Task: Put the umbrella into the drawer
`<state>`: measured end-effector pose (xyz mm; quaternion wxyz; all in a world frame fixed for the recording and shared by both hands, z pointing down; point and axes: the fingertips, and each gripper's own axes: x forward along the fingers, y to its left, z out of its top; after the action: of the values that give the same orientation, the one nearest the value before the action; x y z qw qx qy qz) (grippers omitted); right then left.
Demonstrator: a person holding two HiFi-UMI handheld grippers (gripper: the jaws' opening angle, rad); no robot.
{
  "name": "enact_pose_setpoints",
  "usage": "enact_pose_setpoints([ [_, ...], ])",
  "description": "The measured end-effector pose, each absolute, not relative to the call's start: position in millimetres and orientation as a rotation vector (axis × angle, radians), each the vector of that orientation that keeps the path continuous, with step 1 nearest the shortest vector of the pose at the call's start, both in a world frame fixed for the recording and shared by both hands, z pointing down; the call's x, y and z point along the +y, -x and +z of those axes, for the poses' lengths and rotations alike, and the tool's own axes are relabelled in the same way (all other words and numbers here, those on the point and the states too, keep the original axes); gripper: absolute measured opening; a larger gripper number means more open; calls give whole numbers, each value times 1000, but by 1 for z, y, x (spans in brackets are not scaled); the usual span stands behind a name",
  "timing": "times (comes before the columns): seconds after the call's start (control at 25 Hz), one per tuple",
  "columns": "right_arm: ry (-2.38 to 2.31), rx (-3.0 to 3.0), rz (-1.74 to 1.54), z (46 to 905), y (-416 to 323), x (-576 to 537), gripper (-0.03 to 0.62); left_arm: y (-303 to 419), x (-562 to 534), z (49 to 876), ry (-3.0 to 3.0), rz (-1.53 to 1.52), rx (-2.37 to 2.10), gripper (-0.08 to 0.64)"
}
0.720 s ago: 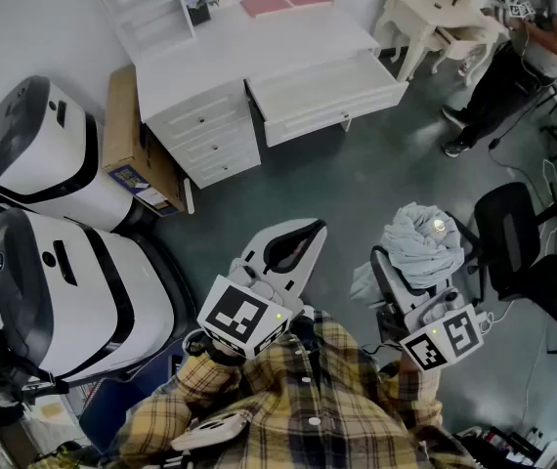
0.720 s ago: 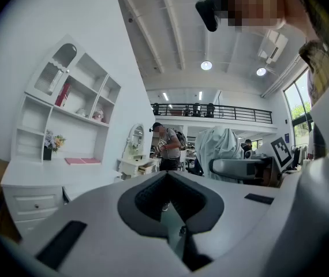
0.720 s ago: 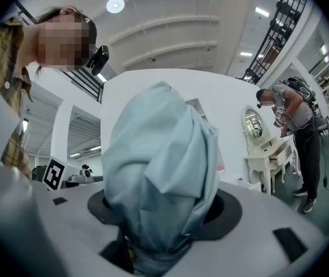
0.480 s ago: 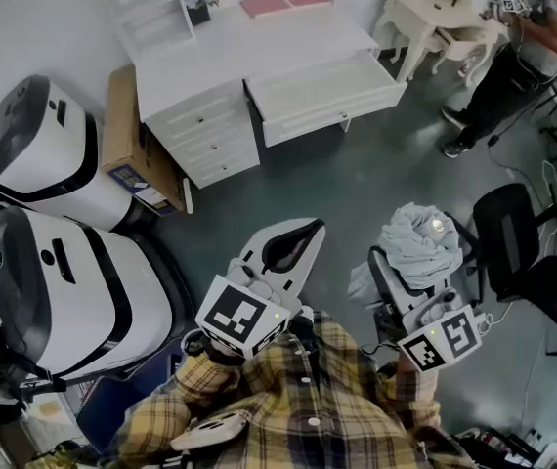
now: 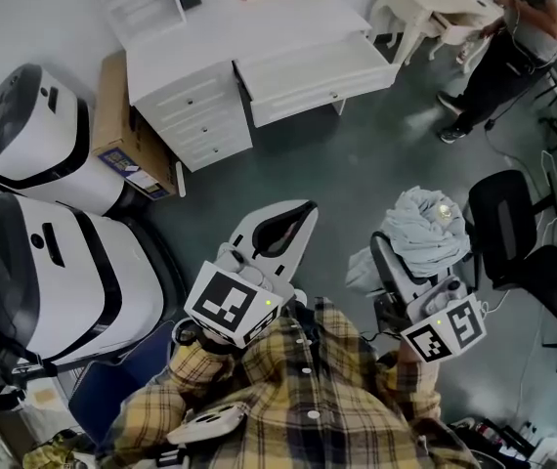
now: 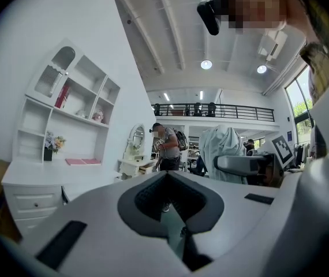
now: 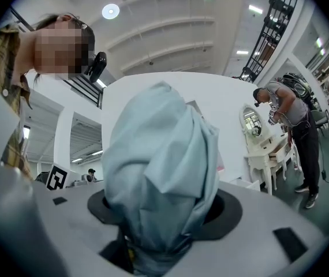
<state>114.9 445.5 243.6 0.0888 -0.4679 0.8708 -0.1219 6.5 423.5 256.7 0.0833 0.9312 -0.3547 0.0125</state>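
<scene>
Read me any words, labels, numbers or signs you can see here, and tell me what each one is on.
No text here can be read.
Sticker on the cardboard box: print too small to read.
Left marker cube and right marker cube: black-and-white square patterns only, no letters.

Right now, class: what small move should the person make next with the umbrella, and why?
Probably step forward and carry the right gripper toward the open drawer. Its jaws are closed on the folded umbrella, the drawer stands pulled out of the white desk, and a stretch of floor lies between them.
</scene>
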Motion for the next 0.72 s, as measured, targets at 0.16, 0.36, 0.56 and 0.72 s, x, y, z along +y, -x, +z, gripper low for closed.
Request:
enact_pose_setpoints([
  [0.16,1396,2589,-384,248,-123,445,296,-13,424,258,-2780,44,-1058,18],
  [0.36,1379,2578,-431,255,-127,436,296,-14,414,262,-2762,45,-1062,18],
  [0.56,1363,2581,-458,260,-128,404,296,-15,386,267,-2751,42,-1067,18],
  [0.72,1355,2595,-459,262,-124,371,296,-12,352,271,-2740,38,-1068,18],
])
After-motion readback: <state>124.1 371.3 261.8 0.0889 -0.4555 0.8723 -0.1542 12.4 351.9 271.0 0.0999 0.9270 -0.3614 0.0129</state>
